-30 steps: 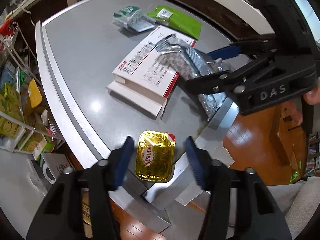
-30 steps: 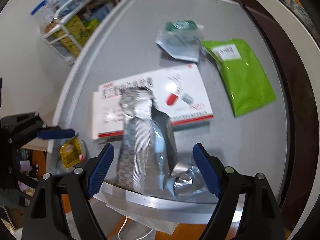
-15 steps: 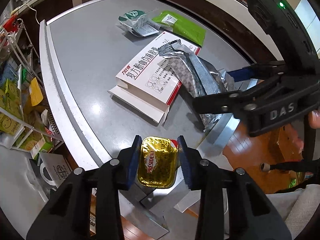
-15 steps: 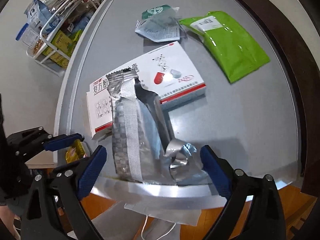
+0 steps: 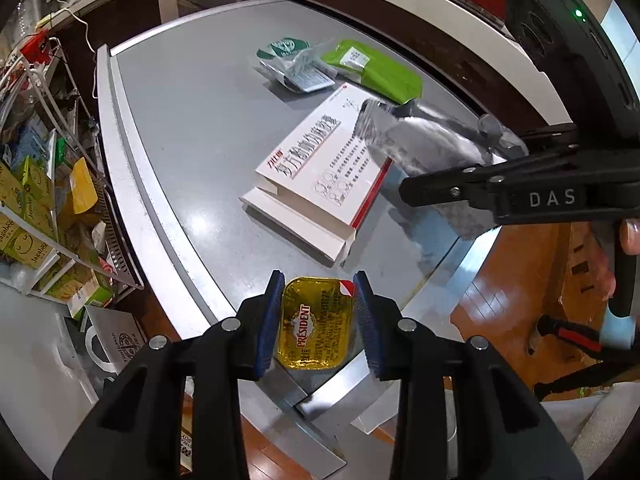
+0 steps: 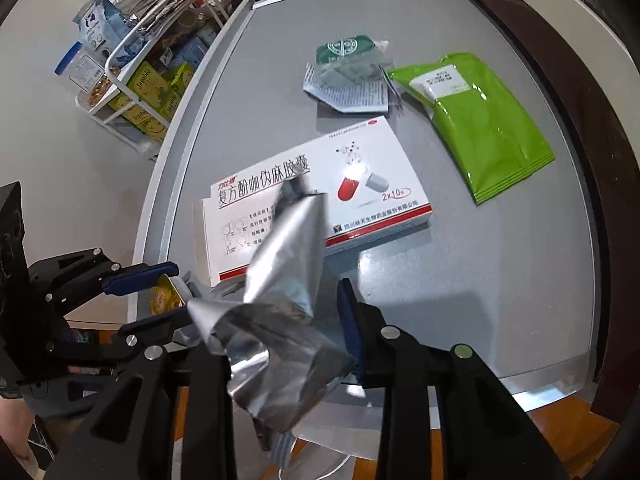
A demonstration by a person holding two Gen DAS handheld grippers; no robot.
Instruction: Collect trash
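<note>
at the near table corner, two pieces of trash in our fingers

near the front corner of the table [image 5: 192,128] our left gripper [image 5: 317,322] has its two blue fingers [image 5: 267,320] pressed against the long sides of the gold butter tub [image 5: 316,322], so we are clamped on it. the tub sits squarely between the fingers with its long axis running away from us along them, its red-tipped peel tab at the far right corner. whether it rests on the table edge or hangs just clear we cannot tell.

our right gripper [image 6: 288,336] holds the crumpled silver foil pouch [image 6: 286,280]. only its right finger [image 6: 349,326] shows; the other is hidden behind the foil, but the pouch stands up off the table from between them, so we judge the fingers clenched on its lower end. its long axis points away from us, over the white medicine box [image 6: 360,196].

we judge both grasps made, with carrying off as the next step. the foil is floppy and may slip or swing.

left on the table, well beyond both grippers, are the medicine box, the green packet [image 6: 480,124] and the torn green-and-white sachet [image 6: 348,76]. the box lies nearest, about midway between our hands; the green packet lies to the right, closer to our right gripper.
</note>
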